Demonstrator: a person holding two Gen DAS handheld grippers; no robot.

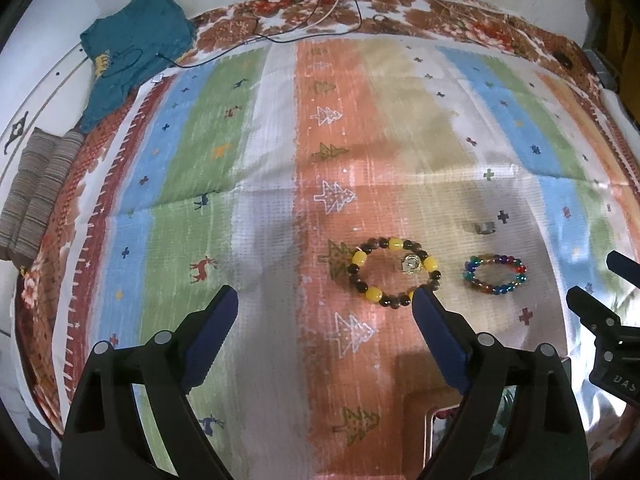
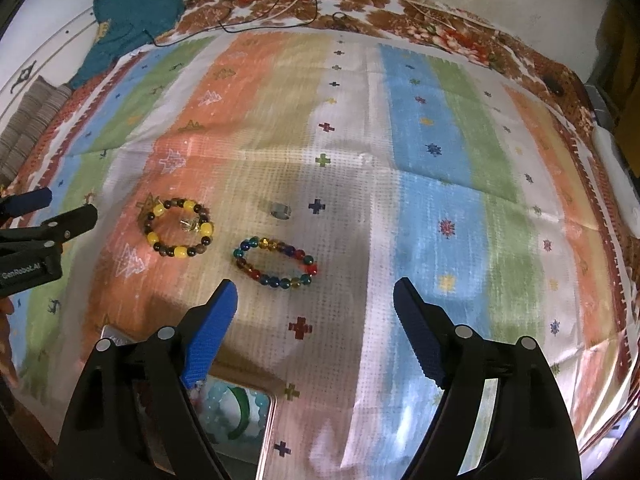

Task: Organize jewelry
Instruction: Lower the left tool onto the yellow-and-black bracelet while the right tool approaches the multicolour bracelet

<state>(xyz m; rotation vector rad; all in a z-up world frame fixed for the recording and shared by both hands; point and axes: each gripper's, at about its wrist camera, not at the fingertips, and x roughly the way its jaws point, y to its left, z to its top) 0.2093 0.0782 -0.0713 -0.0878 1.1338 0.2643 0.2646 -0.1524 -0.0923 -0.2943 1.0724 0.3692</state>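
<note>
jewelry lay on the striped cloth [image 1: 260, 128]: a yellow bracelet [image 1: 395, 272] with a small charm [image 1: 410, 266] inside its ring, a rainbow bracelet [image 2: 276, 262] just beside it, and a ring [image 2: 280, 210] near both. my left gripper [image 1: 325, 304] hung with jaws apart and empty, near the yellow bracelet. my right gripper [image 2: 314, 298] gaped too, empty, near the rainbow bracelet. a tray [image 2: 266, 436] with beads sat under me.

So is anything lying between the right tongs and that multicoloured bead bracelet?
Nothing visible. The right tongs are open, with only bare striped cloth up to the multicoloured bracelet.
</note>
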